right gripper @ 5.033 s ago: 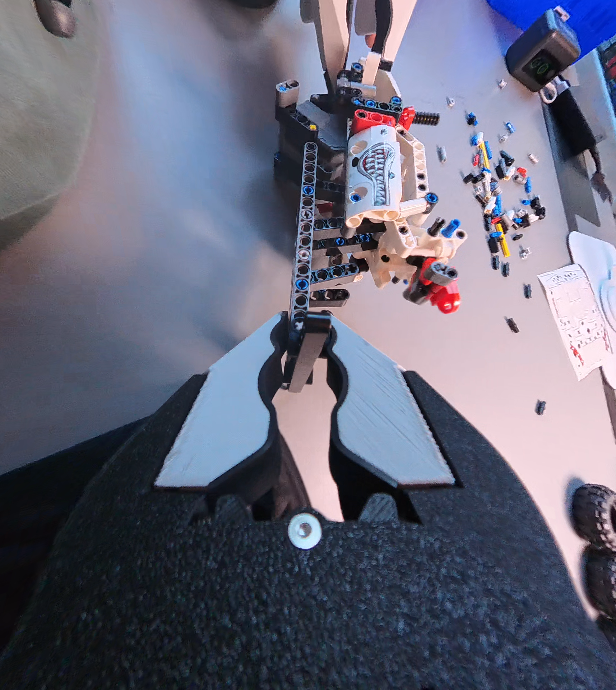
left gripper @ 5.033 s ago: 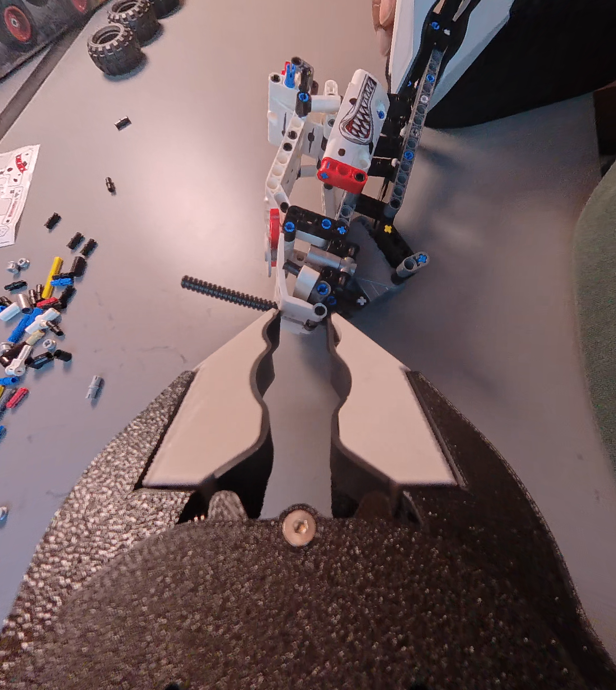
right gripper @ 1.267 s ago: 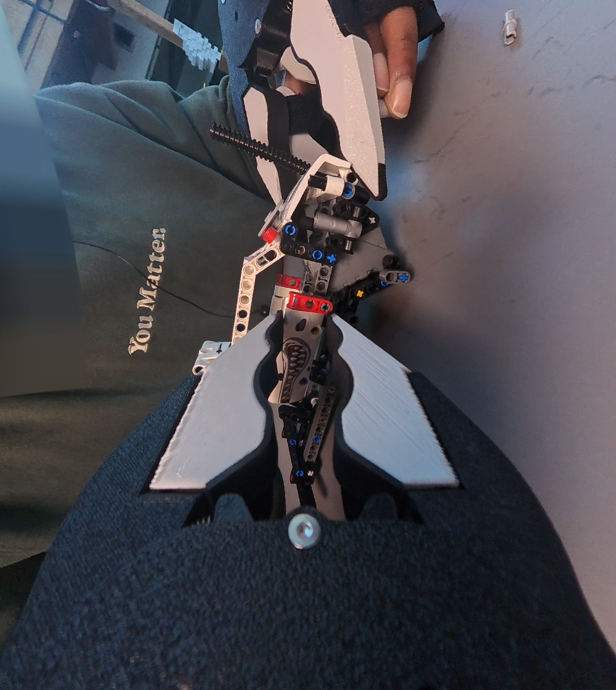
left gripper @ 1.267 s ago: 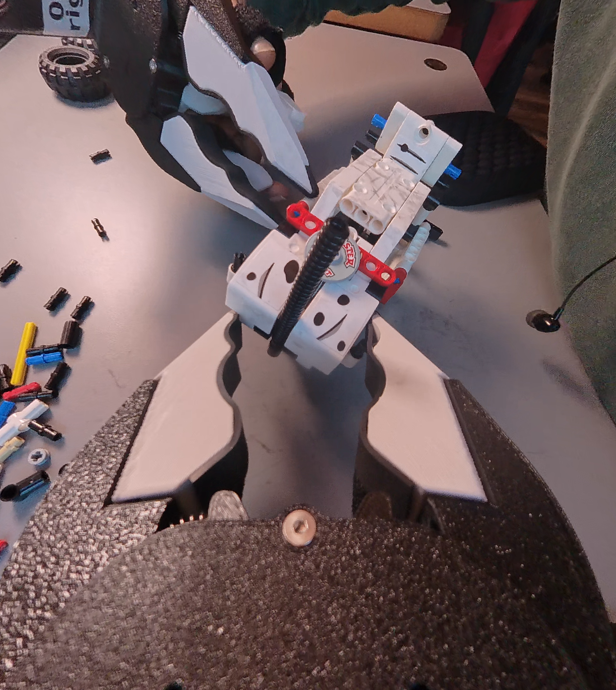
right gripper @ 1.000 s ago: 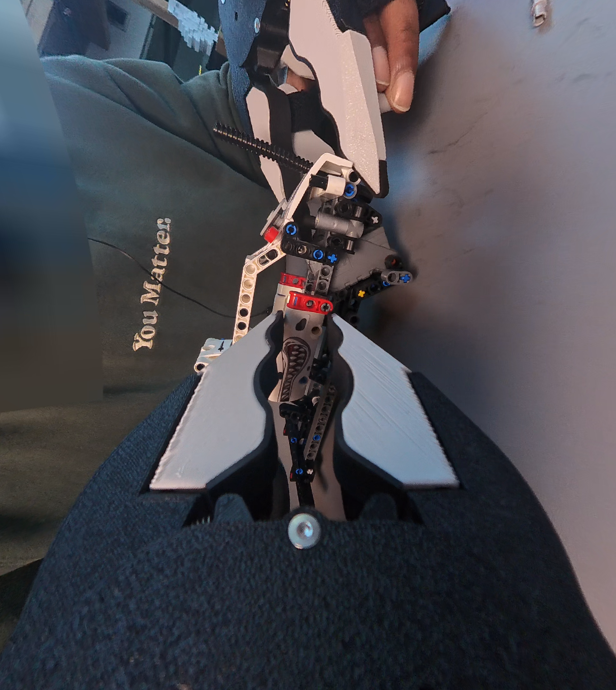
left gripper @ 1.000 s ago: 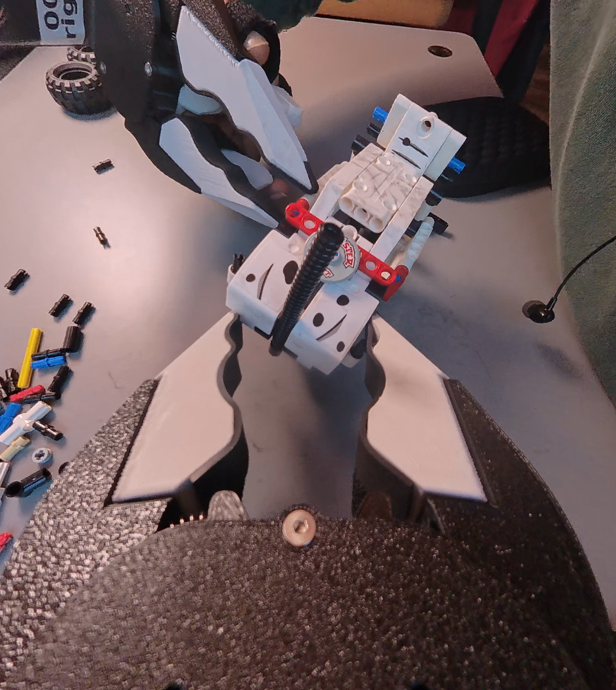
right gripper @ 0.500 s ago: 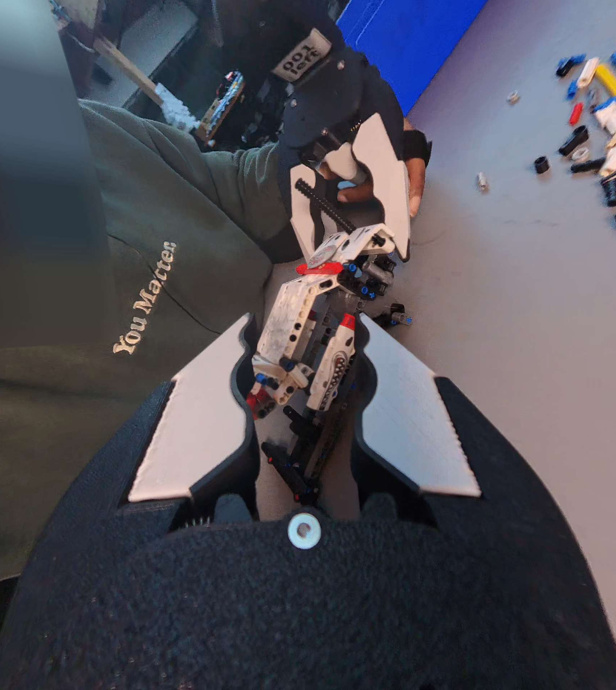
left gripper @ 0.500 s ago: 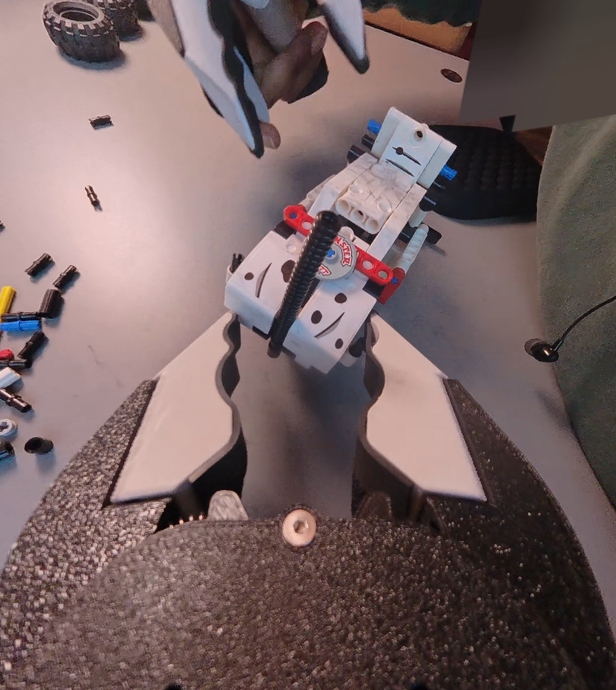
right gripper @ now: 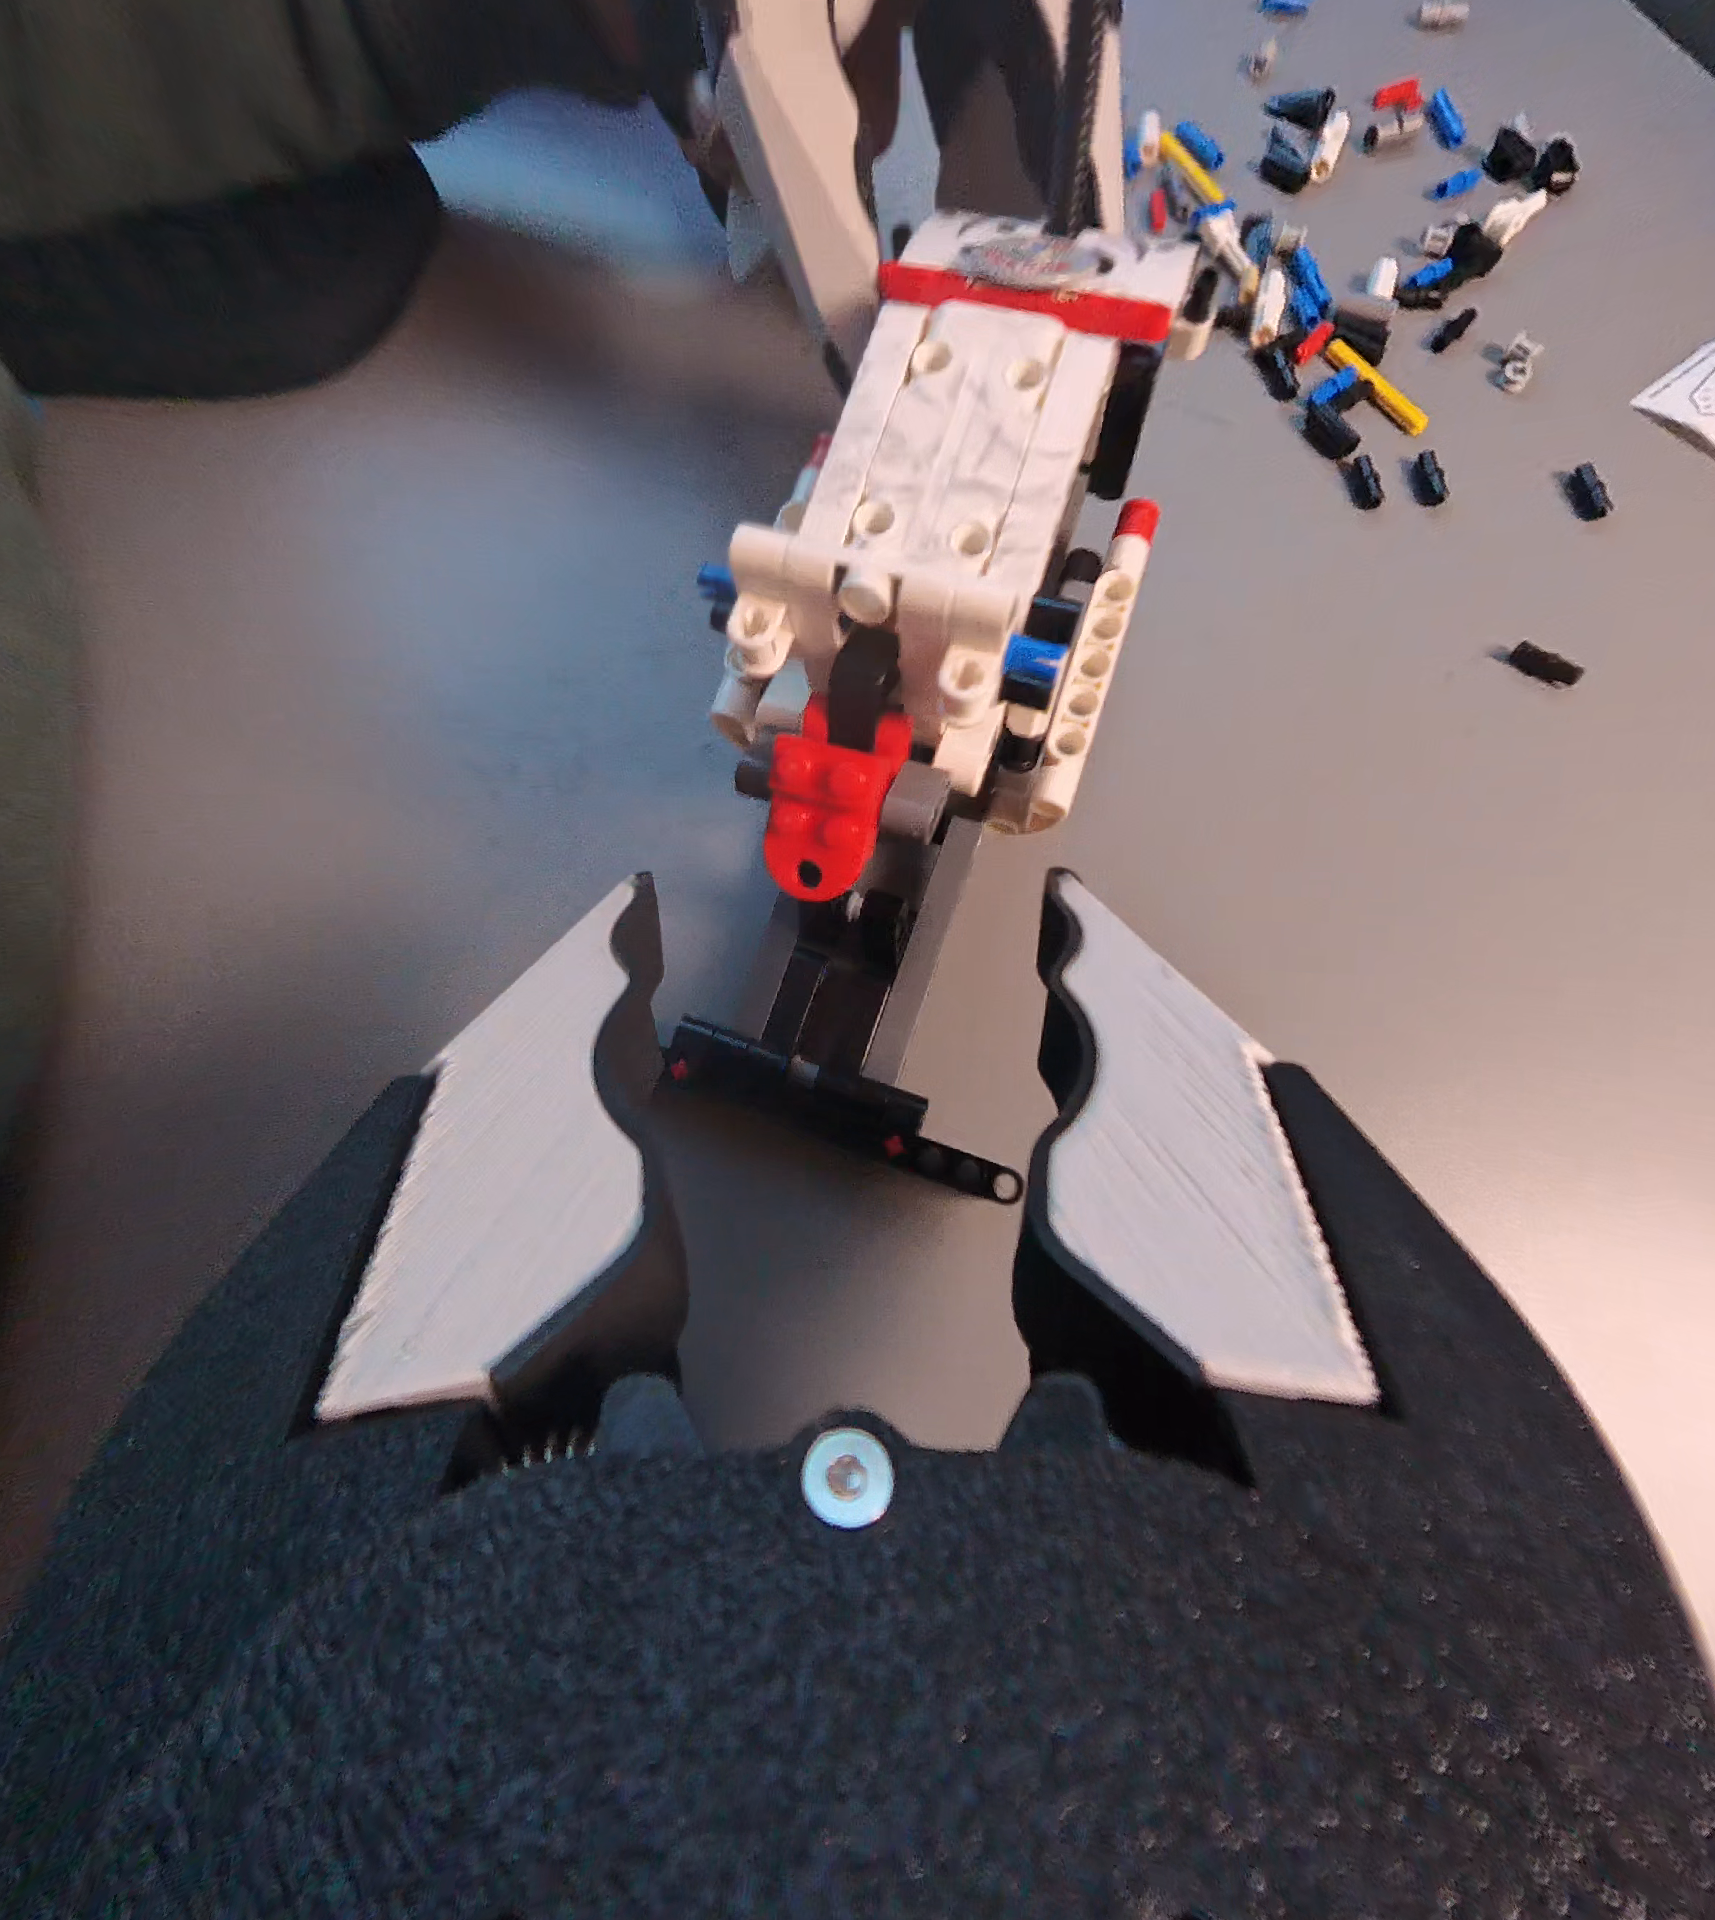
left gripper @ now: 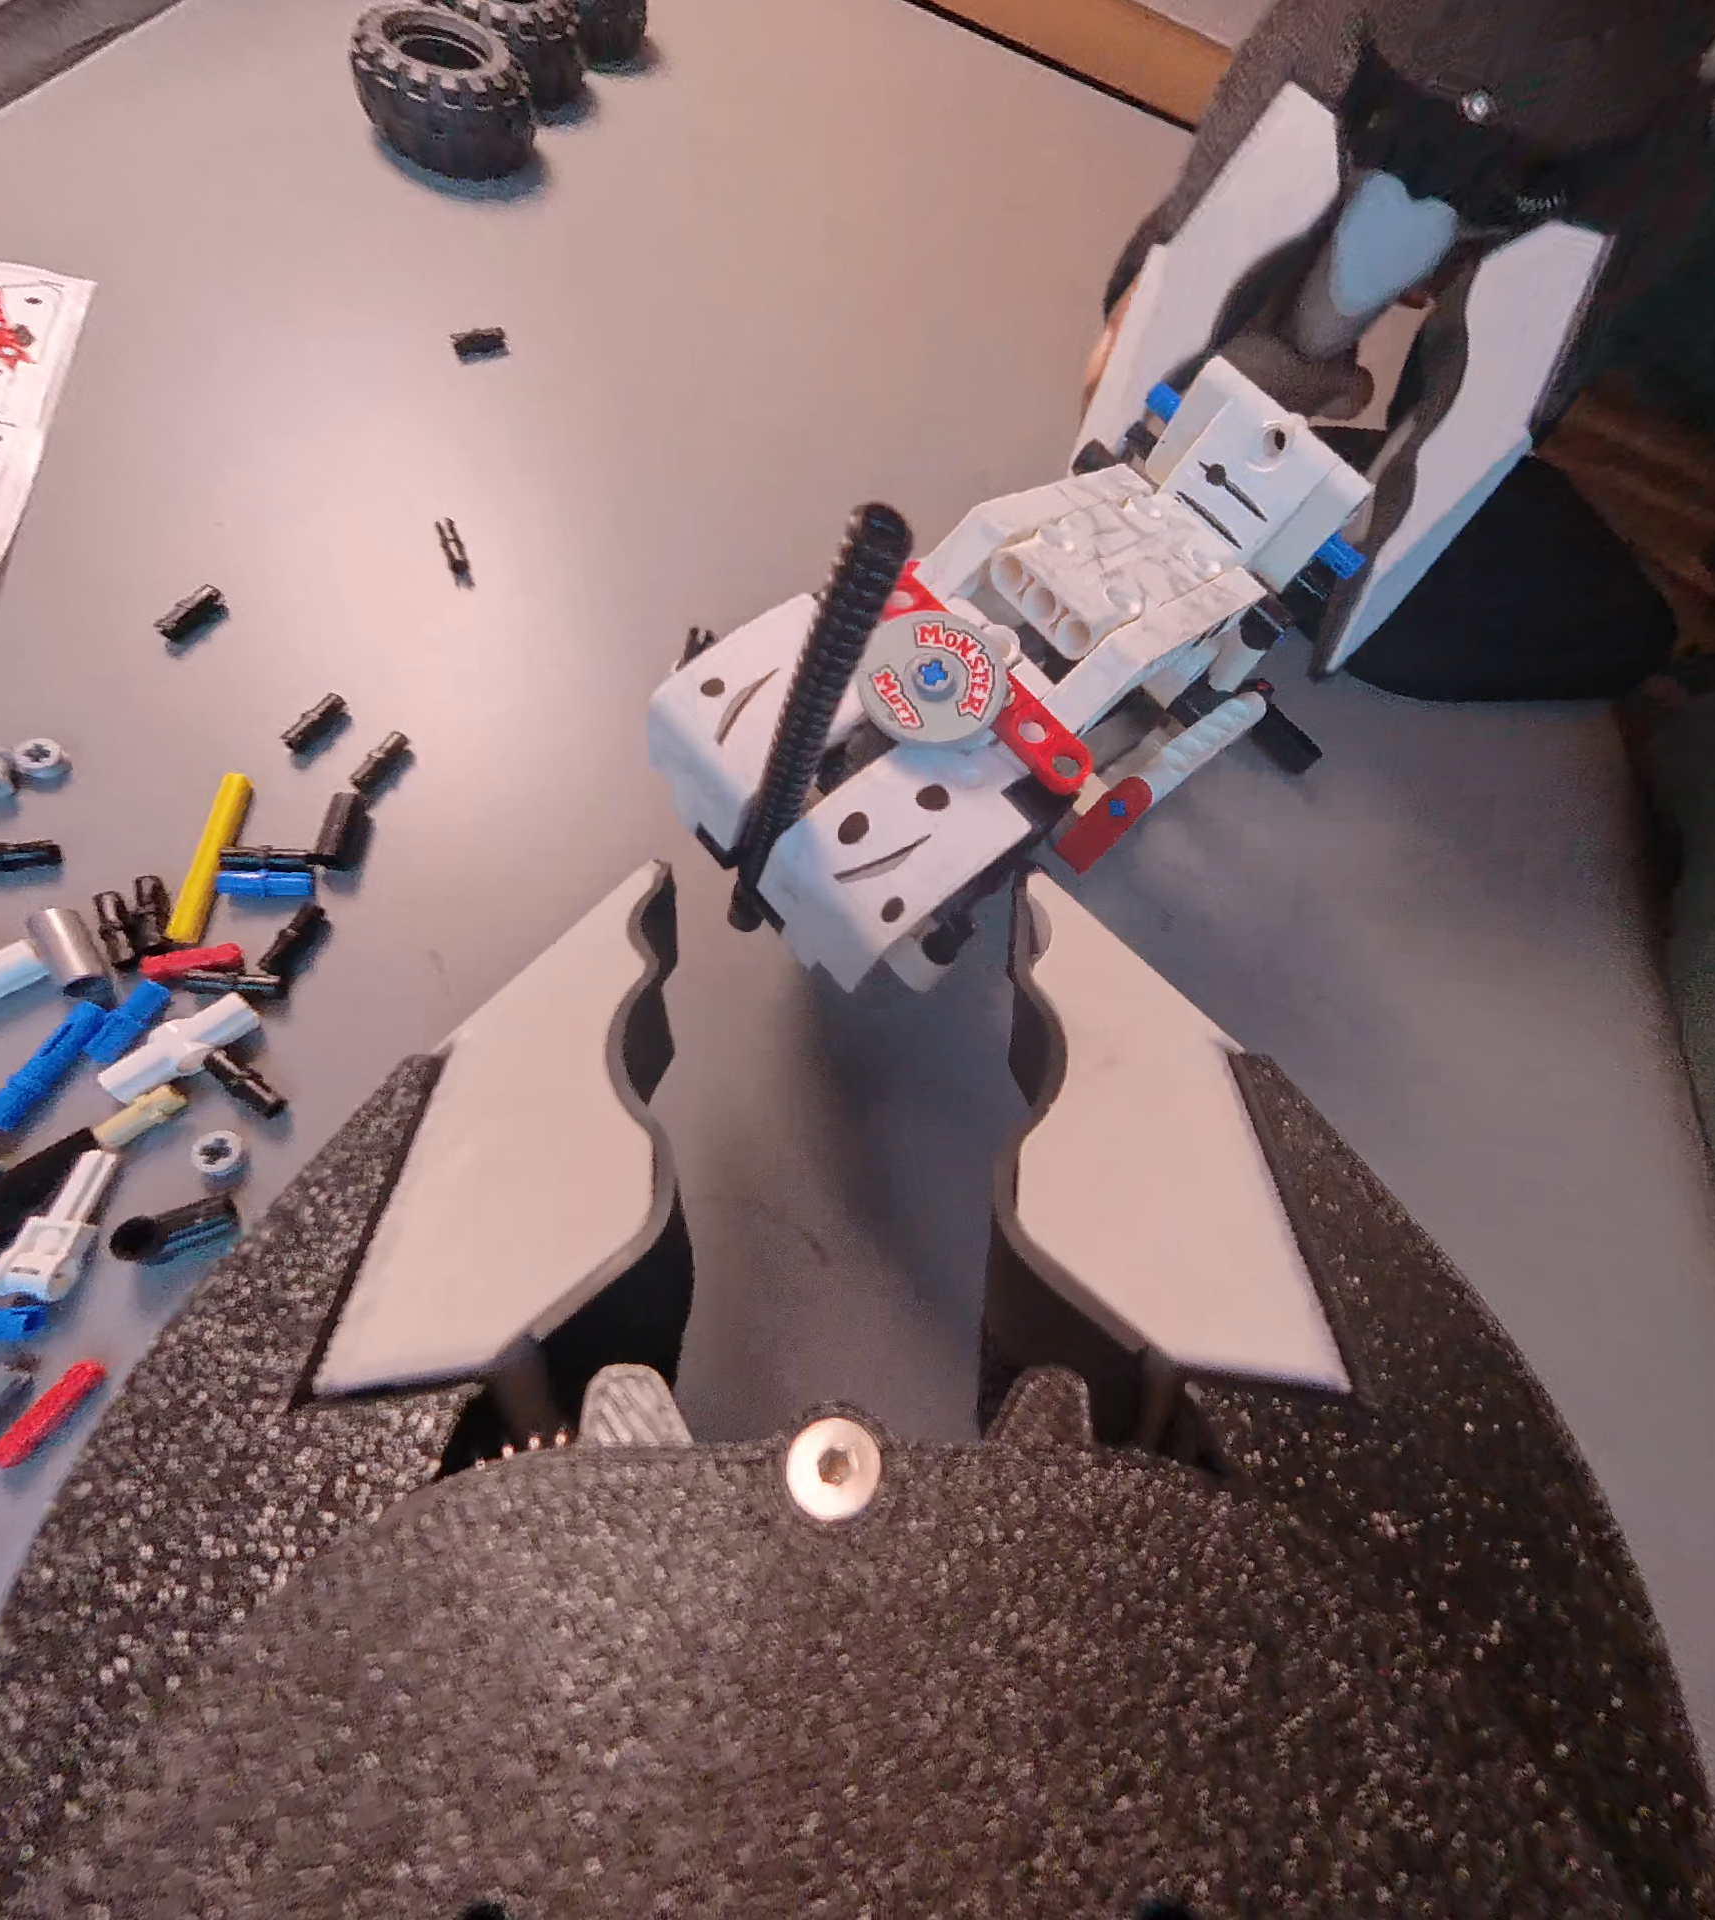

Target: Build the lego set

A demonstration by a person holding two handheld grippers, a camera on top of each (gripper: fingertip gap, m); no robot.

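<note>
White lego model (left gripper: pixel 988 727) with black spots, red beam; loose blue, black, yellow pieces (left gripper: pixel 105 987); grey table (left gripper: pixel 728 260).

Soft daylight, motion blur, fisheye edges

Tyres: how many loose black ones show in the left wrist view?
3. One tyre lies whole near the top edge, a second partly behind it, a third beside that, cut off by the frame. More may lie out of view.
</note>
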